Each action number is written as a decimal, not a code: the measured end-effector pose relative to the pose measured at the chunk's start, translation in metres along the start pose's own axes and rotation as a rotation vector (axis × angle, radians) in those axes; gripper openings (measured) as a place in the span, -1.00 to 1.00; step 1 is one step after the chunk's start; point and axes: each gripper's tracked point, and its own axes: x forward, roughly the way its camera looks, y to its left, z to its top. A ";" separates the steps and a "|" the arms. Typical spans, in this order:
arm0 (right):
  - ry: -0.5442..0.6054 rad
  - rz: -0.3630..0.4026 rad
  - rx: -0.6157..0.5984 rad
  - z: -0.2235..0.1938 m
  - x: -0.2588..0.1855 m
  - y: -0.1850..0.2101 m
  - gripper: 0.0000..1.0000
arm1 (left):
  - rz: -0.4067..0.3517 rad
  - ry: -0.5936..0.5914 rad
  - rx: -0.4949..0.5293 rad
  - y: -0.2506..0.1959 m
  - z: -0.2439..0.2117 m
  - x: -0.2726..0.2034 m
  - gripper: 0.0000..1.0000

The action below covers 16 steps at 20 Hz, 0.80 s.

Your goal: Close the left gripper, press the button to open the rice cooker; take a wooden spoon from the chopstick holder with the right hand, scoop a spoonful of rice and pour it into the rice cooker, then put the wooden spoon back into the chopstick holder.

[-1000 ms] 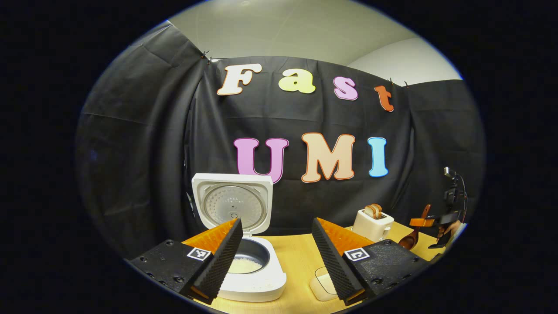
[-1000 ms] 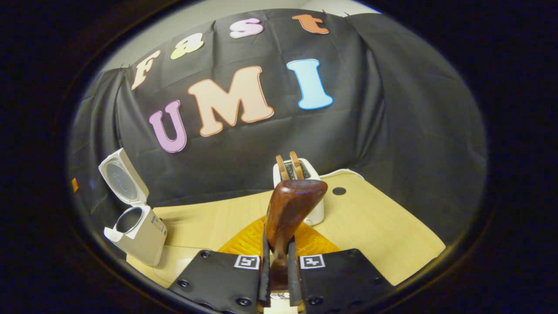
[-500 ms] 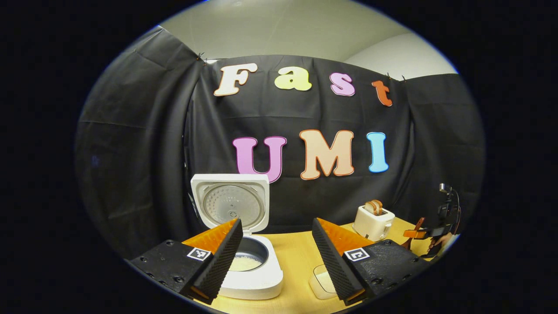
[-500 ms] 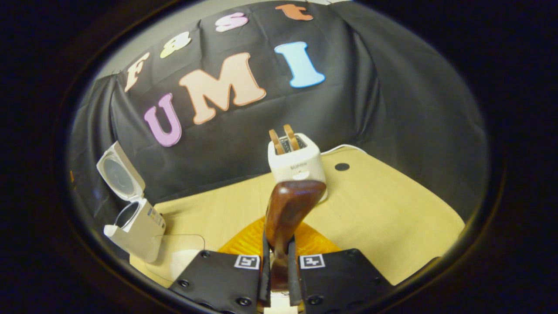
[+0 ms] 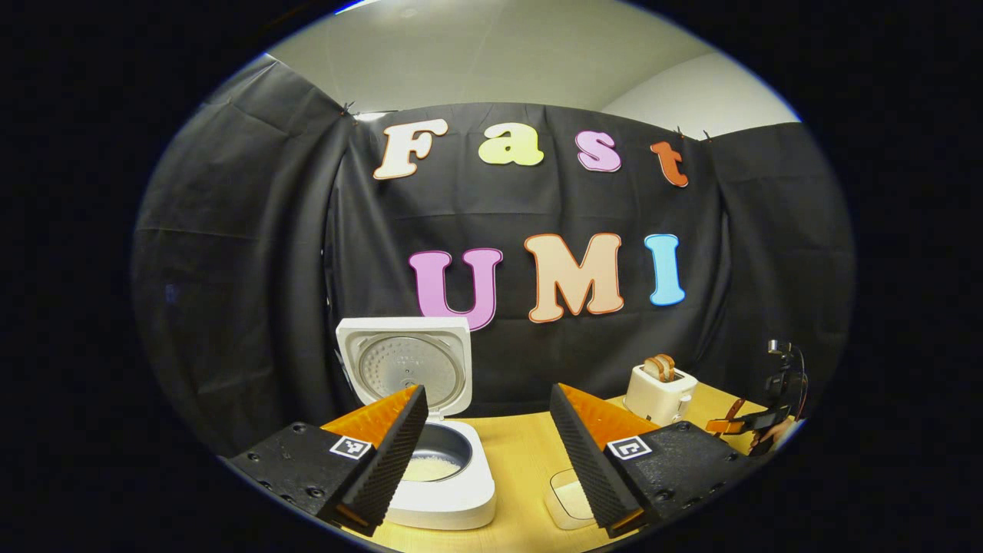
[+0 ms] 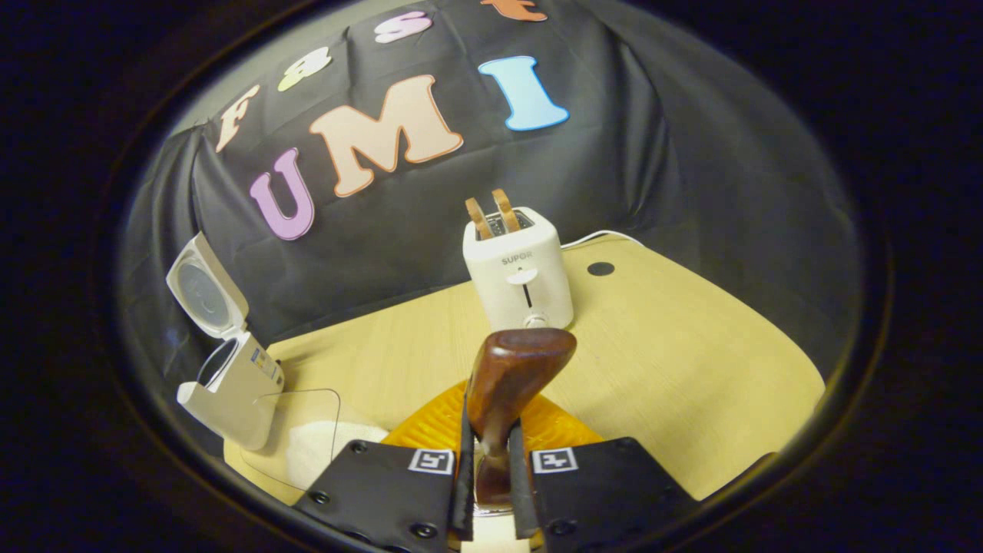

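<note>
The white rice cooker stands with its lid raised, and white rice lies in its dark pot. My left gripper hovers open just in front of it, holding nothing. My right gripper is shut on the handle of the dark wooden spoon, whose bowl points forward over the table towards the toaster. From the right gripper view the cooker stands at the far left. In the left gripper view the right gripper sits low at the far right with the spoon.
A clear container of rice sits beside the cooker, also seen at the container between my left fingers. A white toaster with two slices stands at the back. The wooden table has a round dark hole.
My right gripper has dropped lower with the spoon and tipped downward, so the toaster sits higher in its view. The left gripper has barely shifted.
</note>
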 end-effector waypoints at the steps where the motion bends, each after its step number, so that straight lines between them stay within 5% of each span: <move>1: -0.006 -0.019 -0.011 0.003 0.000 -0.006 -0.57 | 0.001 0.004 -0.004 0.000 -0.003 0.000 0.86; 6: -0.030 -0.092 -0.050 0.014 -0.018 -0.032 0.10 | 0.005 0.004 -0.016 0.004 -0.004 0.000 0.89; 11: -0.096 -0.154 -0.086 0.040 -0.046 -0.050 0.99 | 0.004 -0.002 -0.037 0.012 -0.005 0.003 0.86; 16: -0.198 -0.188 -0.154 0.083 -0.085 -0.049 1.00 | 0.022 0.006 -0.047 0.034 -0.001 0.019 0.90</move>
